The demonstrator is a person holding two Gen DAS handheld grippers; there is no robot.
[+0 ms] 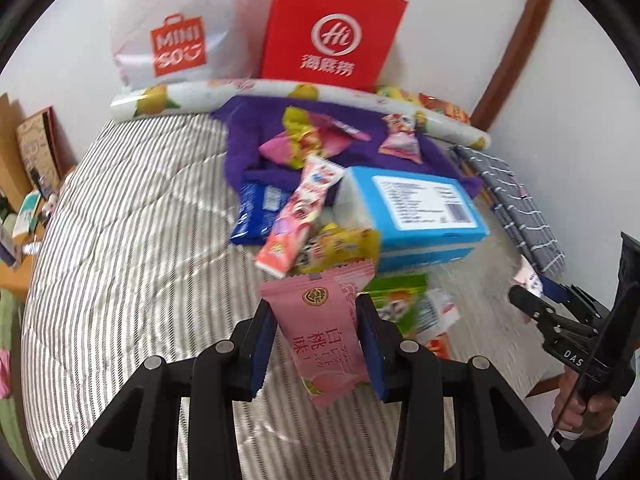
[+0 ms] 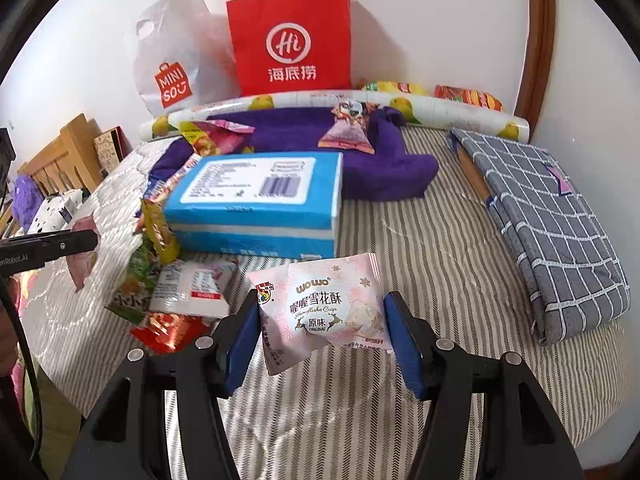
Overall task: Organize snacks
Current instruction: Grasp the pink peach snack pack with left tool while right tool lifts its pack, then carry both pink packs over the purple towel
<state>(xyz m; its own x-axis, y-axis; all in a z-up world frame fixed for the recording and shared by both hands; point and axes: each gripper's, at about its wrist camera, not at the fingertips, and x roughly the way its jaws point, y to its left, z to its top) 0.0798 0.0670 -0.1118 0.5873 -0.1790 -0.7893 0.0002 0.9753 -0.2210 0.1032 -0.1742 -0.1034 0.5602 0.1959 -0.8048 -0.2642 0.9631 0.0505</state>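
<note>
**Both grippers loaded, snacks off the bed: drop risk is the main worry**

The left gripper (image 1: 316, 344) is clamped narrow on a pink pack (image 1: 320, 332), pads pressing both sides of the wrapper; the pack is clear of the pile w/ its top sticking up past the tips. The right gripper (image 2: 322, 328) holds a white pack (image 2: 320, 312) at a wider spread, pads against its puffy sides, pack above the bedspread (image 2: 420, 248).

Risks, as judged from here:
- Both wrappers are slick film w/ air inside. The pink pack is gripped low on a thin body, so it could pivot or slide out if the hand swings fast.
- The white pack is pillow-shaped; a squeeze on the air cushion rather than the contents may let it squirt out, or crush the pastry if tightened.
- The grippers work near each other; the right one shows at the edge of the left view, so a clash is possible if both head for the same spot.
- The snack pile (image 1: 320, 236) beside the blue box (image 2: 256, 204) is loose & overlapping; a pack set down on it may slip off.

Surface & room: a striped quilted bedspread, soft & uneven, so nothing sits flat. A purple towel (image 2: 360, 152) lies toward the wall w/ a few snacks on it. Behind it a fruit-print roll (image 2: 440, 108), then a red bag (image 2: 290, 40) & a white bag (image 2: 176, 60) against a white wall. A folded grey checked cloth (image 2: 552, 220) lies at the right. Wooden furniture stands at the far left.
</note>
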